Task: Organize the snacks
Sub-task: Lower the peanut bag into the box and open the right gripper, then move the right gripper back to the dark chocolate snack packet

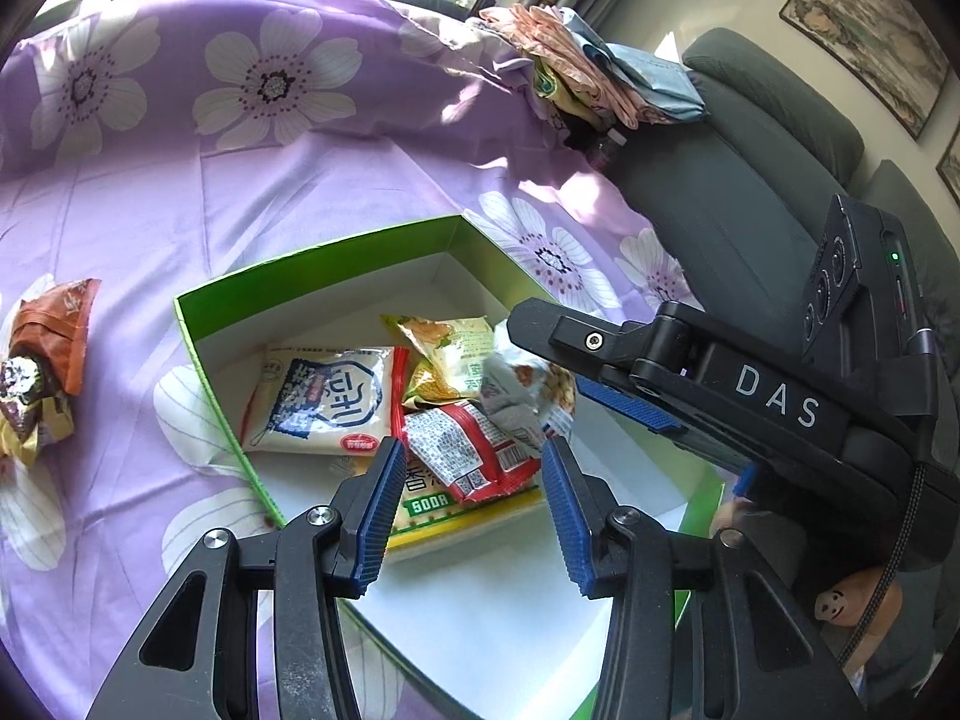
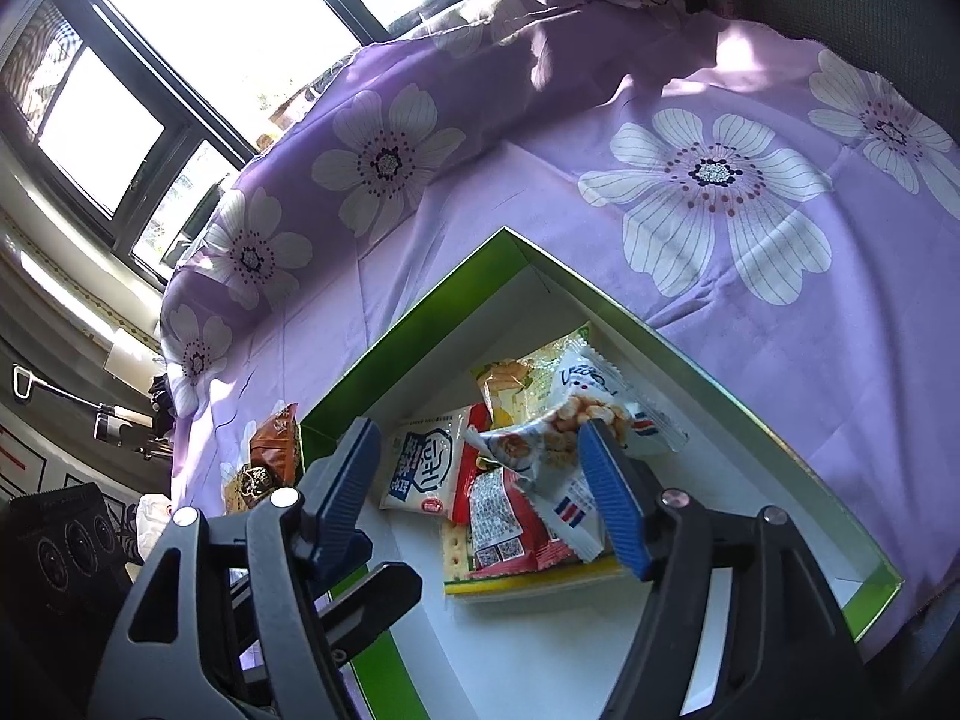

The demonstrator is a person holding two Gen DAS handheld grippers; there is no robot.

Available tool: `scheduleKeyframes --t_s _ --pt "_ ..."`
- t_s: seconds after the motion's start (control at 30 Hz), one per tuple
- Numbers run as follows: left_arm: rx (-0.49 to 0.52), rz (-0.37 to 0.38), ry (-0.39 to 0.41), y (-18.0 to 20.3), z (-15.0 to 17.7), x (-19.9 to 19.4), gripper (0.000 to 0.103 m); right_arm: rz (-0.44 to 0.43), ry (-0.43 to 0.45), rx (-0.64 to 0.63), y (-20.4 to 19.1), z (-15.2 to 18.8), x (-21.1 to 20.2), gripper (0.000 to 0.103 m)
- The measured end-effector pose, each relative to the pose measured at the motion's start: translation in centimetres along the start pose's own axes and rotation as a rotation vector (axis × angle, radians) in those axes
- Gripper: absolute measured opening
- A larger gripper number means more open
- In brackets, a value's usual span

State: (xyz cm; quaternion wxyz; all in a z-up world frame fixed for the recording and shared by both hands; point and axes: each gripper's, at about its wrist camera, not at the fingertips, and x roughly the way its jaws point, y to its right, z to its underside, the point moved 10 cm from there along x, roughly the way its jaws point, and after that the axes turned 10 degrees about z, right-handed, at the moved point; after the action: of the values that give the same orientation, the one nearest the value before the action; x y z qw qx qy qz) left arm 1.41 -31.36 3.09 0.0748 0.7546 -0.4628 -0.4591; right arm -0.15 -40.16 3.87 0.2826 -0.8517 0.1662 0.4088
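The green box [image 1: 198,330] was seen lying on a purple flowered cloth [image 1: 180,192], with several snack packets already laid flat in it. A white and blue packet [image 2: 570,420] was found on top of that heap, leaning against one pad of the right gripper [image 2: 478,427]. Its fingers were spread wide, and the packet was not pinched between them.

The fingers of the left gripper [image 1: 471,447] were held a little apart over the near part of the box, and nothing was caught between them.

Outside the box, a brown and orange packet [image 1: 57,330] and a crumpled darker one [image 1: 27,402] were left on the cloth, touching each other, well to the left of the box wall. That pair was judged the likely next pick. It lay well left of the left fingers, much nearer that hand than the right, with its long axis running roughly alongside the box's left wall.
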Motion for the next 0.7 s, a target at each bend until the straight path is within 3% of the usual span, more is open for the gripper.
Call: scheduleKeyframes --t_s 0.1,0.2,0.33,0.5,0.7 --pt "-0.001 -0.019 0.031 -0.5 -0.1 -1.7 0.051 0.019 0.024 -0.008 -0.2 -0.2 -0.5 0.075" --pt "-0.018 -0.034 0.081 -1.4 -0.1 -4.0 0.068 0.031 0.045 -0.016 -0.6 -0.3 -1.0 0.086" --pt "-0.06 -0.055 0.146 -3.6 0.2 -7.4 0.076 0.046 0.063 -0.034 -1.3 -0.3 -1.3 0.087" --pt "-0.121 -0.183 0.225 -9.1 0.6 -12.4 0.082 0.069 0.085 -0.081 -2.9 0.0 -1.5 0.094" --pt "-0.206 -0.311 0.262 -17.5 1.3 -17.0 0.089 0.088 0.105 -0.156 -5.7 0.7 -1.0 0.095"
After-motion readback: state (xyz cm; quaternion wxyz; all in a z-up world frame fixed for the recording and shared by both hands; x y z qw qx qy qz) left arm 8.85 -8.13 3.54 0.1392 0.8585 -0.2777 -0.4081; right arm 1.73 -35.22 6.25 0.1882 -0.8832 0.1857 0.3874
